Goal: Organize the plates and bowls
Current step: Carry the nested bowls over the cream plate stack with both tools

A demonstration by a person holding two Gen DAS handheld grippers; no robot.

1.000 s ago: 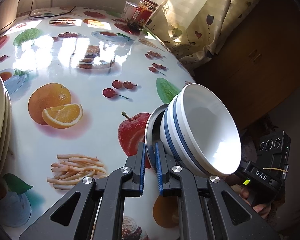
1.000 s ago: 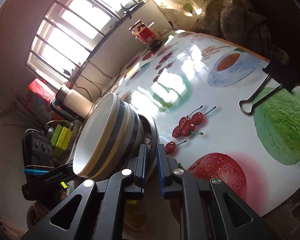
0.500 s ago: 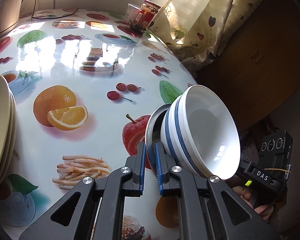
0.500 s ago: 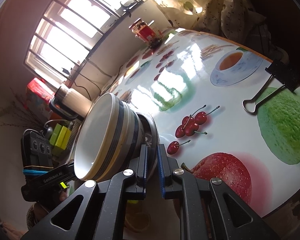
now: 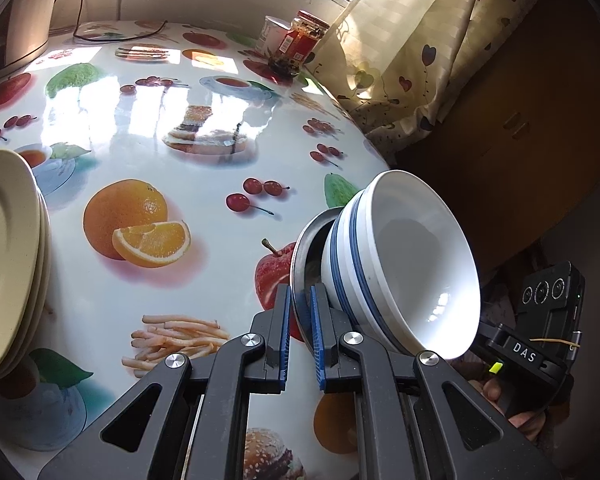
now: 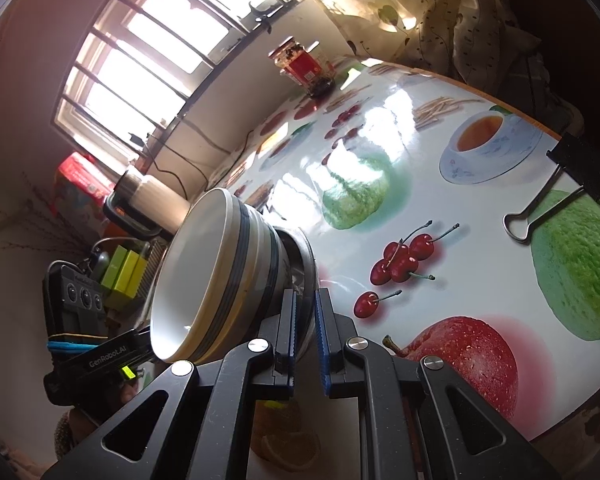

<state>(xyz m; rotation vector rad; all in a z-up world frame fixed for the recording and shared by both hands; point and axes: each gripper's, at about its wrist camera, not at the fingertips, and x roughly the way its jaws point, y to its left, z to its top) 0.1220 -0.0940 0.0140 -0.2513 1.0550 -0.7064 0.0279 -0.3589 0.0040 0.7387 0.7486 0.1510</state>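
Both claws clamp one tilted stack of bowls.
Plate stack [image 5: 8,256] sits far left of the left claw [image 5: 300,320], showing more than a second ago; left claw pinches the metal plate [image 5: 305,240] under the bowls [image 5: 411,264]; right claw [image 6: 304,328] nips its opposite rim; desk [image 5: 180,280] beneath.

Sunlight poured through a barred window [image 6: 148,60]; a heart-print curtain [image 5: 419,60] hung beside a dark wooden cabinet [image 5: 519,120].
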